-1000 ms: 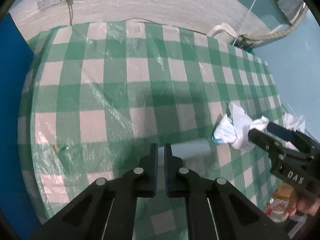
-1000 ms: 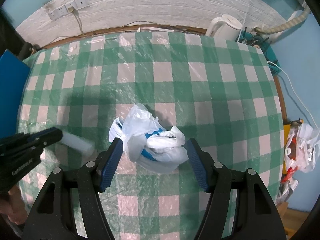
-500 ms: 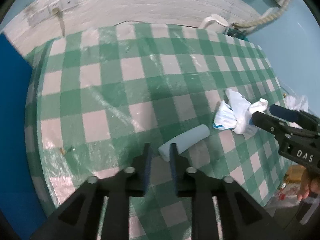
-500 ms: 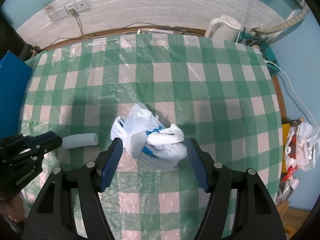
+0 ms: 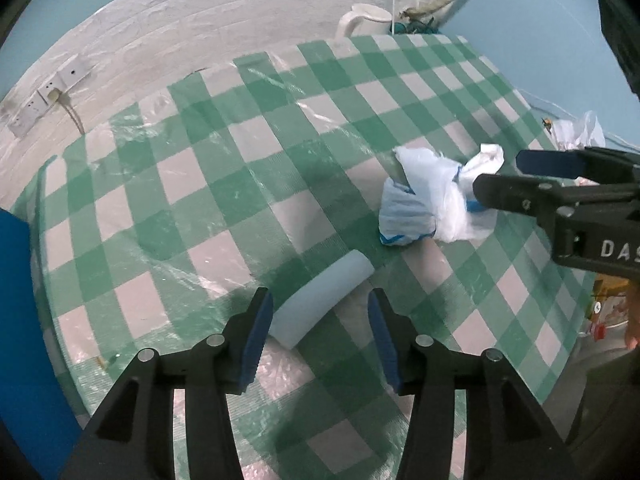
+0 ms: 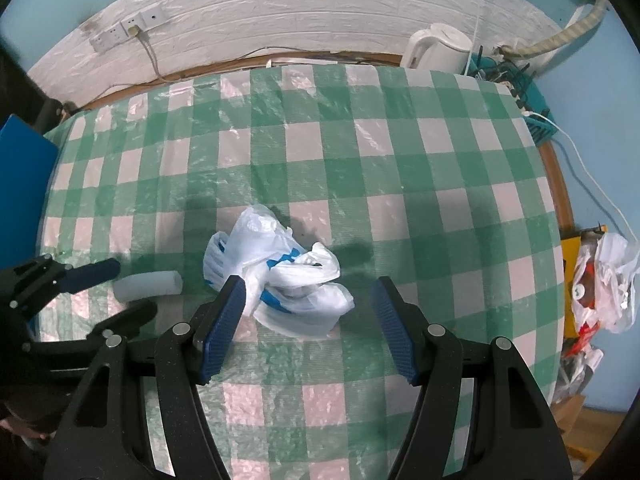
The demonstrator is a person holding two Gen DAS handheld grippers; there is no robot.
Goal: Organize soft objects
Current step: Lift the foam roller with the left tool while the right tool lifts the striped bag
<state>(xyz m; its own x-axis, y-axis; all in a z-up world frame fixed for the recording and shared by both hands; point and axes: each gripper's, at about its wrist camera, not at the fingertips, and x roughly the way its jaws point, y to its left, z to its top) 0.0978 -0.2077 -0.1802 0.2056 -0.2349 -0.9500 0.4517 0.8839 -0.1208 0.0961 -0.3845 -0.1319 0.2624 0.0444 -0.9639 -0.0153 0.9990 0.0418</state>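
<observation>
Left claw [image 5: 320, 316] has just opened, dropping foam roll [image 5: 322, 298] | right claw [image 6: 308, 308] released over plastic bag [image 6: 276, 268]

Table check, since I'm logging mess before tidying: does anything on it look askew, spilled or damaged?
Nothing spilled or broken. The plastic bag lies crumpled in a loose heap between the right gripper's open jaws. The pale foam roll lies slantwise to the cloth's checks; the left gripper's jaws have just been opening around it.
</observation>
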